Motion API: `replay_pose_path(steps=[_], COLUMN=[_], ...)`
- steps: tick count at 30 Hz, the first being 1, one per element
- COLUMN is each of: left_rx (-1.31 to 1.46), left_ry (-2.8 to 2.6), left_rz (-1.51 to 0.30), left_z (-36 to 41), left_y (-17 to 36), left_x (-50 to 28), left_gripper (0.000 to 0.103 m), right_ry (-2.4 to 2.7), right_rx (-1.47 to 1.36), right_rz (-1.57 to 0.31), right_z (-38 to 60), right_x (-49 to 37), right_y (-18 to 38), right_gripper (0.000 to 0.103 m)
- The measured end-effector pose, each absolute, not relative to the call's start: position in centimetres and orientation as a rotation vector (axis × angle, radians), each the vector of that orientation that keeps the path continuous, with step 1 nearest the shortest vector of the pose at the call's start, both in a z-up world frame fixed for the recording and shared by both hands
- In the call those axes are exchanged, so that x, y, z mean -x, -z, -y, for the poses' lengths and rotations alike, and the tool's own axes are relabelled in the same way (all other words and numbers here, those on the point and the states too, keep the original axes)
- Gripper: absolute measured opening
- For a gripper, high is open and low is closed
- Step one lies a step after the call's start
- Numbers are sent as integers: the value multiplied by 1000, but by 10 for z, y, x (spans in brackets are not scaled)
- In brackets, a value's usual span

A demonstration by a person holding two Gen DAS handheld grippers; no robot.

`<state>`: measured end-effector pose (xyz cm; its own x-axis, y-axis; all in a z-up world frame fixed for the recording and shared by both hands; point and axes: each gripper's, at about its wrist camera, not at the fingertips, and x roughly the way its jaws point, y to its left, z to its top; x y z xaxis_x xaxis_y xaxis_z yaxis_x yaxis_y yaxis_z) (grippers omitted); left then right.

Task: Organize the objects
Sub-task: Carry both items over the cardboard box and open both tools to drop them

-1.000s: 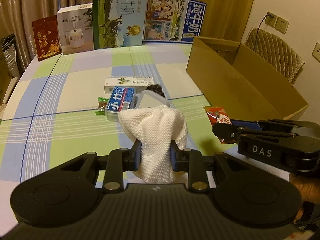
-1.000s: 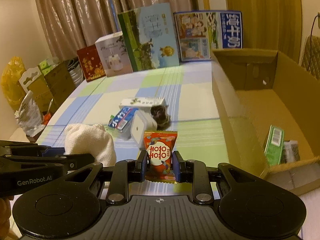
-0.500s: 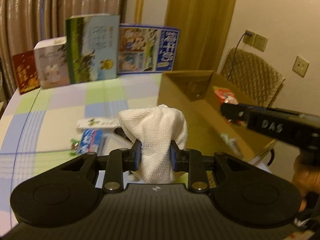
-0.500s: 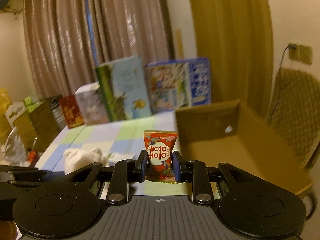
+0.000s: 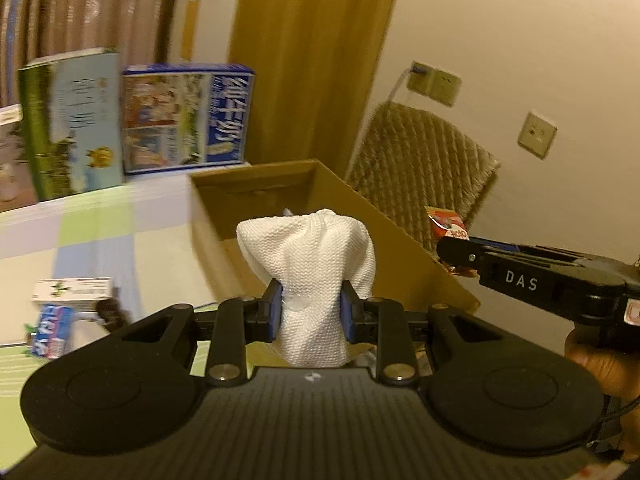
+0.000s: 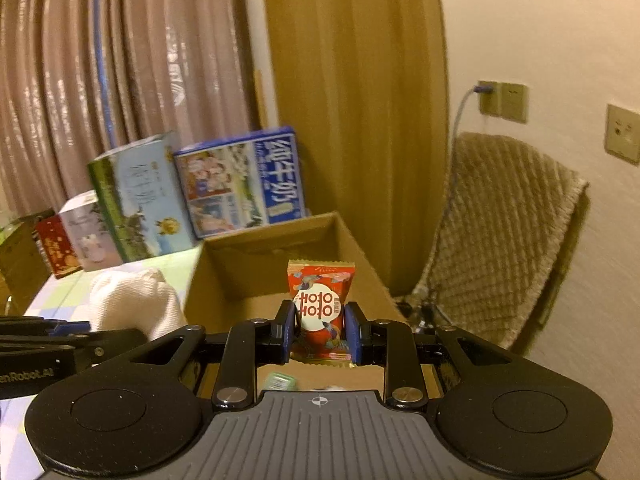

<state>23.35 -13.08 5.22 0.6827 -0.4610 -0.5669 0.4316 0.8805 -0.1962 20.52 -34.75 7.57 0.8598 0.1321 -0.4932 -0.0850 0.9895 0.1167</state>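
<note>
Jaws on cloth (image 5: pixel 306 256); on packet (image 6: pixel 320 300)

My left gripper (image 5: pixel 308 312) is black with blue pads, clamped on a white waffle-textured cloth (image 5: pixel 308 264); my right gripper (image 6: pixel 320 330), likewise black and blue, pinches a red snack packet (image 6: pixel 320 304) with a white circle. The cardboard box (image 6: pixel 360 256) is plain brown, the tablecloth (image 5: pixel 100 232) checked green, lilac and cream

Dim warm light, motion-blurred edges
</note>
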Motion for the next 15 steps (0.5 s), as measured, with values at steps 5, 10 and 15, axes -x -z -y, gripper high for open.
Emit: replay_pose_path(steps=[5,10,15], left_rx=[64,73,52], left_ry=[523,483,460], left_rz=[-633,-662,-630], left_z=[154,150,139], left_y=[-36,-26,-30], left_x=[-254,-260,-251], left_gripper=[33,35,41], right_ry=[-80,-78,-96], right_rx=[-113,-124,-132], right_rz=[-546,-557,-568], right_z=[371,379,373], right_x=[-206,-206,-207], right_y=[-67,-62,-60], right_gripper=[24,24,24])
